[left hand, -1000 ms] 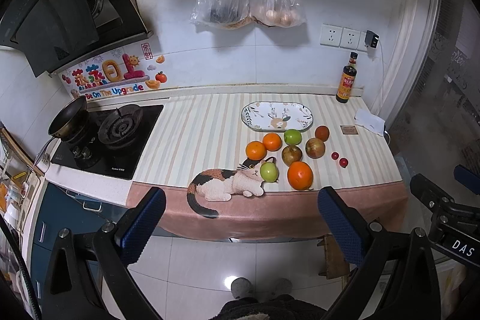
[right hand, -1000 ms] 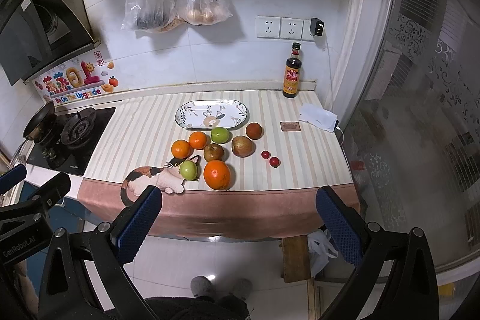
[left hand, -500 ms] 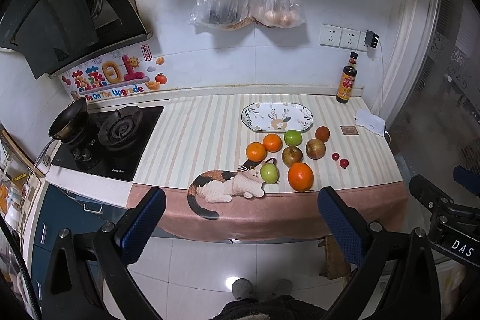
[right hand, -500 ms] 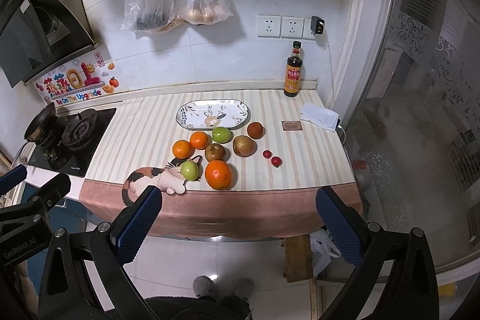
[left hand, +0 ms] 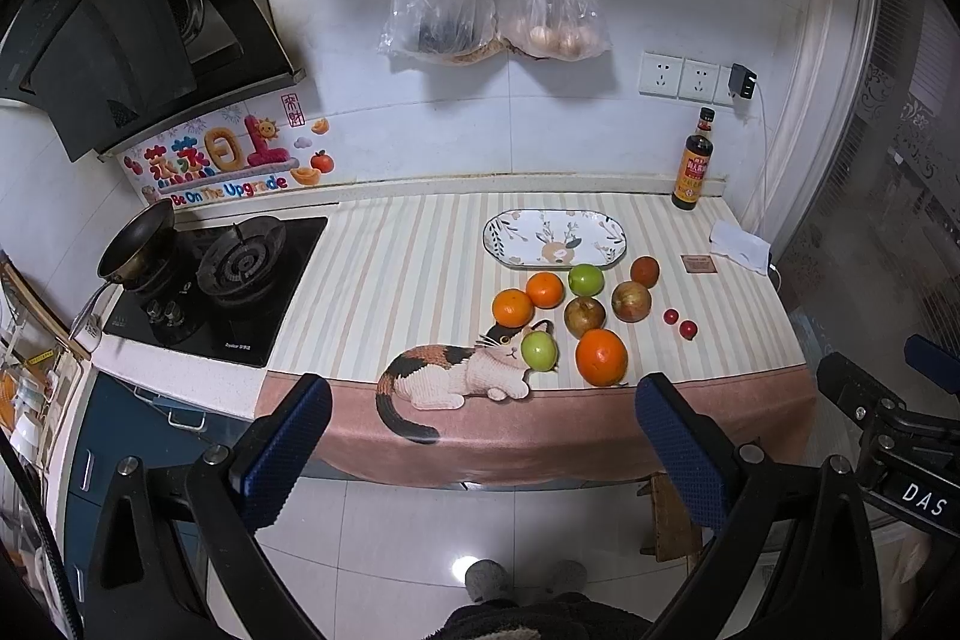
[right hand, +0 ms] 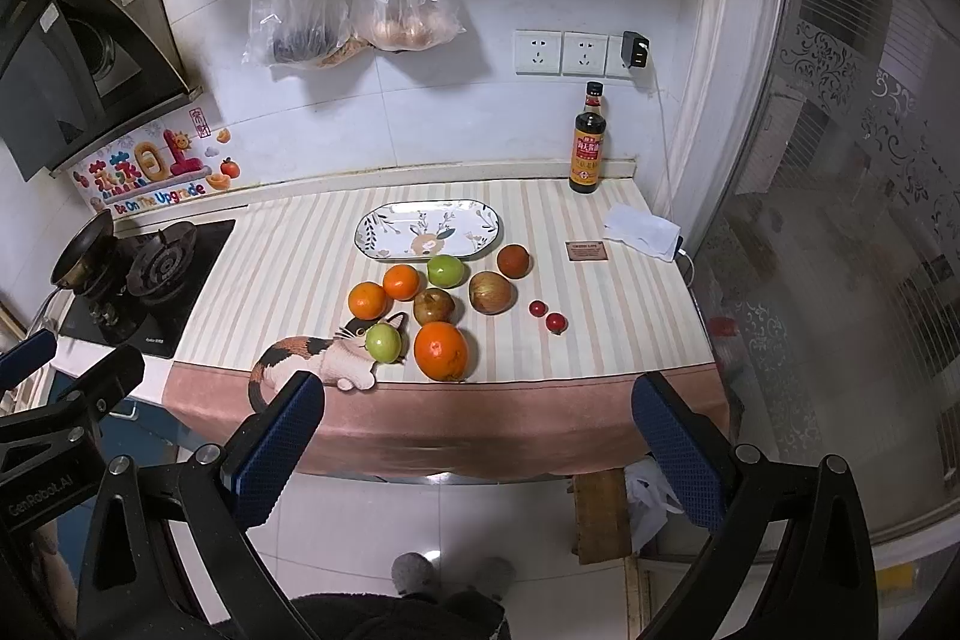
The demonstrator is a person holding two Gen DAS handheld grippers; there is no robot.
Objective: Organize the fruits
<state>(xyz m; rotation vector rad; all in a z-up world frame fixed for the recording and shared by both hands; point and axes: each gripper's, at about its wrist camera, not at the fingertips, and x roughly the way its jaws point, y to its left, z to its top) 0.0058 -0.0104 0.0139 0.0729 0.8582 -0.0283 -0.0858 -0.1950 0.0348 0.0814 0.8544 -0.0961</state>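
Approach step; nothing is grasped yet. Left tool (left hand: 480, 436) and right tool (right hand: 477, 430) both stand spread apart and empty, short of the tabletop (left hand: 408, 280). The fruits (left hand: 570, 316) lie loose ahead of both tools; beyond them sits an empty plate (left hand: 612, 244). Next move, judged: advance and close on one fruit.

A wall sticker (left hand: 228, 172) is reading "Be On The Upgrade", the right gripper (left hand: 918, 496) is showing "DAS", and the left gripper (right hand: 48, 496) is showing "CenRobot.AI".
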